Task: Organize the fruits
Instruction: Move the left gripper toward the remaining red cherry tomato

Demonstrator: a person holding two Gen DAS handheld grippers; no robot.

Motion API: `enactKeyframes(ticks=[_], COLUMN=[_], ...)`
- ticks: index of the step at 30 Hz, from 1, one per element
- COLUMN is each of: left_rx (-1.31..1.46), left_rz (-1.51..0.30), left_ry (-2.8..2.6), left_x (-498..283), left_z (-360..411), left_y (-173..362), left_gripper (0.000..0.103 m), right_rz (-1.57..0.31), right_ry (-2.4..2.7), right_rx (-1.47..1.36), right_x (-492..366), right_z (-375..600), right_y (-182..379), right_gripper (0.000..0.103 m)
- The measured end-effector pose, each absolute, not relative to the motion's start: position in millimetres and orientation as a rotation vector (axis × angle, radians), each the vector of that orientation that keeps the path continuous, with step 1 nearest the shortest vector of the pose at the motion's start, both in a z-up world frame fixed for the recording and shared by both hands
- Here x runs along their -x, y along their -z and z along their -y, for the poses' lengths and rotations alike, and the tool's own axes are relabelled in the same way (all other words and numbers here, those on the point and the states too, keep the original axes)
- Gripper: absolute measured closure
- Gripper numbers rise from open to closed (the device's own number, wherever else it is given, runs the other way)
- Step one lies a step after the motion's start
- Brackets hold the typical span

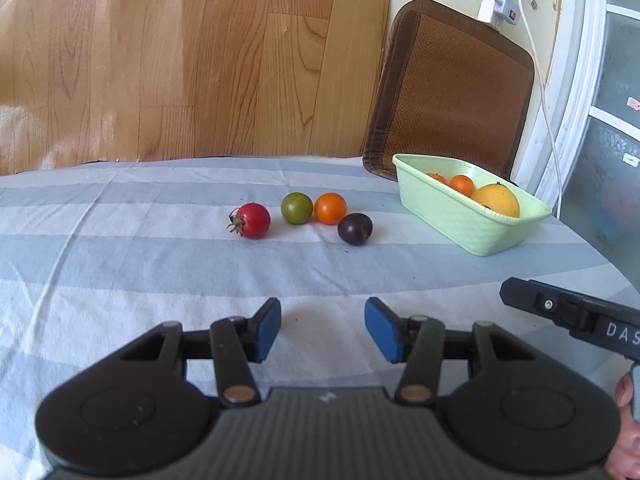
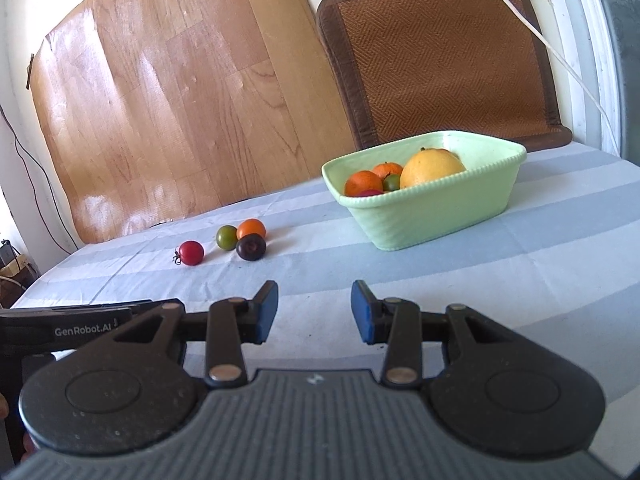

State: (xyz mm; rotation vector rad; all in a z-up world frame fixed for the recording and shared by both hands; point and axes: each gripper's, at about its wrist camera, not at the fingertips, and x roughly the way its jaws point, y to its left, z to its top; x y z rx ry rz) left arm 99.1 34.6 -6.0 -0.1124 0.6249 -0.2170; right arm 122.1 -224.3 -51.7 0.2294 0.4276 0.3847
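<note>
Through my left wrist camera, my left gripper [image 1: 322, 330] fills the bottom of the frame, its blue pads [image 1: 267, 330] apart with only the striped cloth [image 1: 120, 264] between them; it grips nothing. Mid-frame, four small fruits lie loose on the cloth: a red cherry tomato [image 1: 251, 220] with its green stem to the left, a green tomato [image 1: 297, 208], an orange tomato [image 1: 330, 208] just beside it, and a dark purple one [image 1: 355, 229] in front and to the right. At right centre sits the pale green basket [image 1: 452, 216]; its near wall hides most of the contents, so I make out only a large yellow citrus [image 1: 497, 199] and the tops of two small oranges [image 1: 461, 184]. At the right edge my other tool is cut off, with part of my hand [image 1: 624, 390] below it.

Through my right wrist camera, my right gripper [image 2: 314, 312] also stands parted and empty over the cloth. The same four tomatoes sit left of centre; the purple one overlaps the orange one, and I cannot tell whether they touch. The basket is upper right, showing the yellow citrus, two oranges, a small green fruit [image 2: 392, 182] and a sliver of something red [image 2: 370, 192] barely visible above the rim. At lower left, the other tool's body is cut off by the frame.
</note>
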Motion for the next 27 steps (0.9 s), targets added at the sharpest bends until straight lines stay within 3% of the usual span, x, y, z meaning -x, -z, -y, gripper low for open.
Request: enactKeyframes(ticks=[19,22,27], left_rx=[0.13,0.119,0.092], left_rz=[-0.64,-0.649,-0.653], left_ry=[0.135,0.155,0.139], left_x=[-169,-183,-197], left_z=[-85,-85,-80], left_y=[-9,-6,-1], left_gripper=[0.055,0.05,0.05], right_rz=[-0.458,-0.484,-0.516], right_ry=[-0.541,-0.55,-0.557], right_rx=[-0.104,-0.127,-0.124], right_x=[-202,-217,-226], right_z=[171,168,160], right_y=[24,27,38], right_gripper=[0.06,0.06,0.06])
